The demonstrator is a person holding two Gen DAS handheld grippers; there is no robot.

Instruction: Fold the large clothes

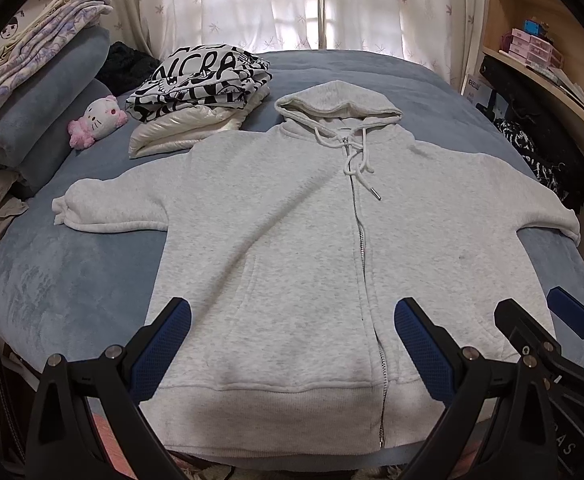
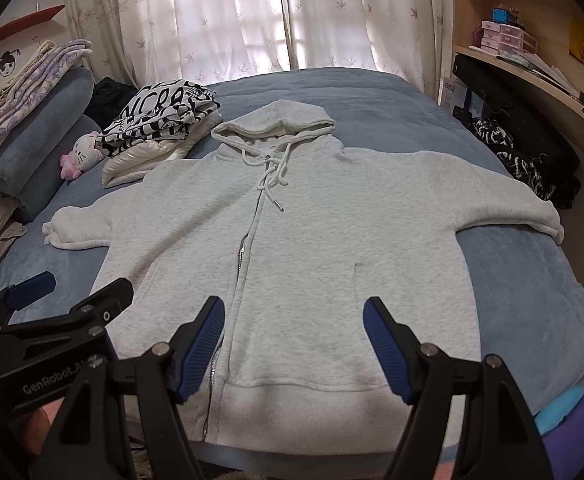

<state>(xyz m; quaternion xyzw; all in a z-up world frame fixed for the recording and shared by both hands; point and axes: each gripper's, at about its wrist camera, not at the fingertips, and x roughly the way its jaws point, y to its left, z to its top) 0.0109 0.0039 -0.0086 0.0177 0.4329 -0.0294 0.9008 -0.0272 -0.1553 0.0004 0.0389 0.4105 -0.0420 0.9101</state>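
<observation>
A light grey zip hoodie point(image 1: 292, 232) point(image 2: 312, 224) lies flat and face up on the blue bed point(image 1: 72, 272) point(image 2: 524, 280), zipped, sleeves spread to both sides, hood toward the window. My left gripper point(image 1: 292, 320) hovers open above the hem, left of the zipper, with nothing between its blue pads. My right gripper point(image 2: 294, 320) also stands open over the hem, right of the zipper, holding nothing. The right gripper point(image 1: 532, 316) shows at the right edge of the left wrist view, and the left gripper point(image 2: 80, 284) at the left edge of the right wrist view.
A folded stack with a black-and-white printed garment point(image 1: 200, 80) on a white puffy one point(image 1: 180, 128) sits near the hoodie's left shoulder. A cat plush point(image 1: 100, 118), rolled blue bedding point(image 1: 44, 120), dark clothes point(image 1: 540, 160) at the bed's right edge and shelves point(image 2: 532, 64) surround it.
</observation>
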